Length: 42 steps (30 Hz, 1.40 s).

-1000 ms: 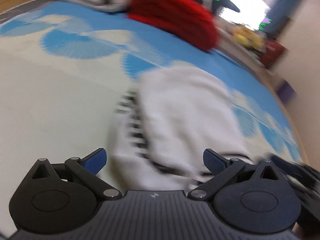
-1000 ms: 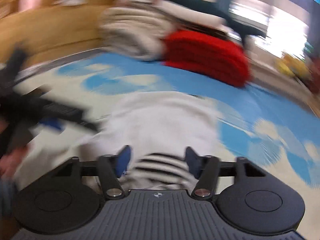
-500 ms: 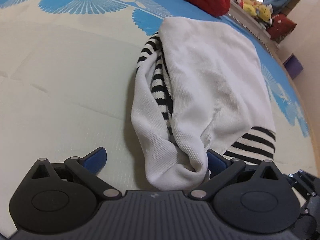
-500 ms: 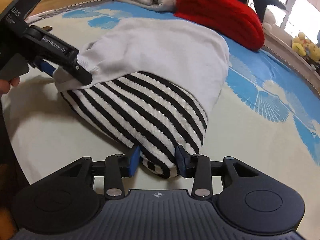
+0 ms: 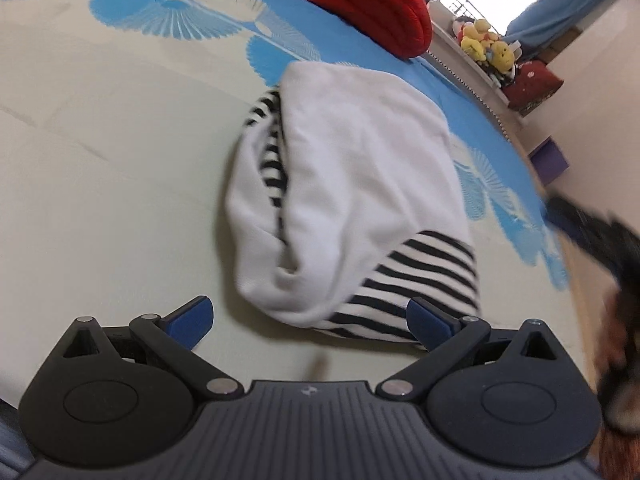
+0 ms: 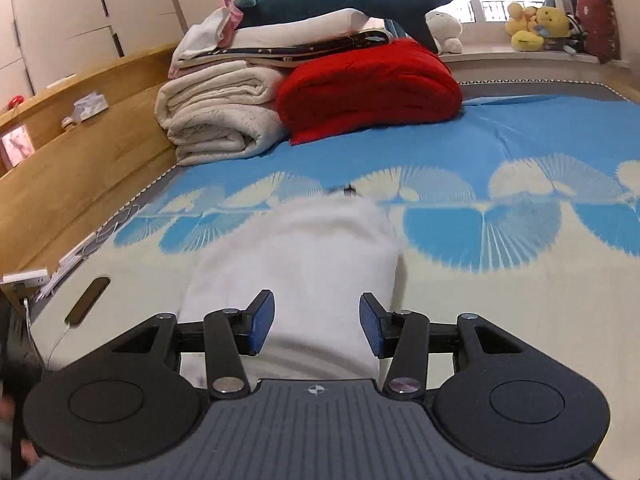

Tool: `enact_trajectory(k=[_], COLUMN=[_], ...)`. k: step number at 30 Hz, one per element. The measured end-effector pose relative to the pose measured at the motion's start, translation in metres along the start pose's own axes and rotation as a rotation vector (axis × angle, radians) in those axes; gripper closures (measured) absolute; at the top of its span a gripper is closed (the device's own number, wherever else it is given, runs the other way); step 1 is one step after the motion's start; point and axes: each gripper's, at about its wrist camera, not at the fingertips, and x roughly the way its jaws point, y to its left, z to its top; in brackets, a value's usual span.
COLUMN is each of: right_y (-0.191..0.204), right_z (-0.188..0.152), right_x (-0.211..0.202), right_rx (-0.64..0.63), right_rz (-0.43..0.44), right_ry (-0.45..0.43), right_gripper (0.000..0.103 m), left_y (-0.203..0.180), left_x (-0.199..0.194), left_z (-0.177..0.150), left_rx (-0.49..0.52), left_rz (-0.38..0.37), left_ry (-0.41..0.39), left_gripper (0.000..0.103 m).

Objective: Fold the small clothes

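1. The small white knitted garment with black stripes (image 5: 356,200) lies folded in a heap on the bed's cream and blue fan-patterned cover (image 5: 100,168)
2. My left gripper (image 5: 310,320) has its blue-padded fingers (image 5: 192,316) spread wide, clear of the cloth, just short of the garment's near edge
3. My right gripper (image 6: 317,328) has just been opening; its fingers stand apart above the white cloth (image 6: 296,264) without pressing it
4. A folded red quilt (image 6: 368,88) sits well beyond

Right gripper (image 6: 317,326) has just opened, releasing the striped garment (image 5: 352,216)
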Motion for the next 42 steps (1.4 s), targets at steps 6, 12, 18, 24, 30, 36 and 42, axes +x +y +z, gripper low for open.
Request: enact_trajectory(k=[6,12,18,24,30,36,42], right_y=[0.015,-0.005,-0.039,-0.076,-0.075,-0.08,-0.121], right_z=[0.056,0.031,0.065,0.067,0.071,0.083,0.104], right_x=[0.112,0.198,0.203,0.256,0.249,0.244,0.264], right_rx=[-0.11,-0.13,-0.055,0.193,0.185,0.16,0.295], right_rz=[-0.061,-0.166,-0.138,0.014,0.116,0.104,-0.071], right_ry=[0.122,0.357,0.324,0.521,0.52,0.45,0.233], right_gripper=[0.054,0.034,0.011,0.009,0.066,0.073,0.073], left_y=[0.026,0.037,0.039,0.05,0.033,0.022,-0.021], left_x=[0.044,0.045,0.044,0.041,0.057,0.093,0.173], left_z=[0.007,0.017,0.025,0.045,0.062,0.103,0.225], left_rx=[-0.178,-0.255,-0.333,-0.466,-0.372,-0.291,-0.11], left_rz=[0.009,-0.033,-0.02,0.043,0.054,0.104,0.227], left_ry=[0.089,0.092,0.131,0.082,0.119,0.111,0.048], left_gripper=[0.0,0.0,0.0,0.044,0.081,0.083,0.084])
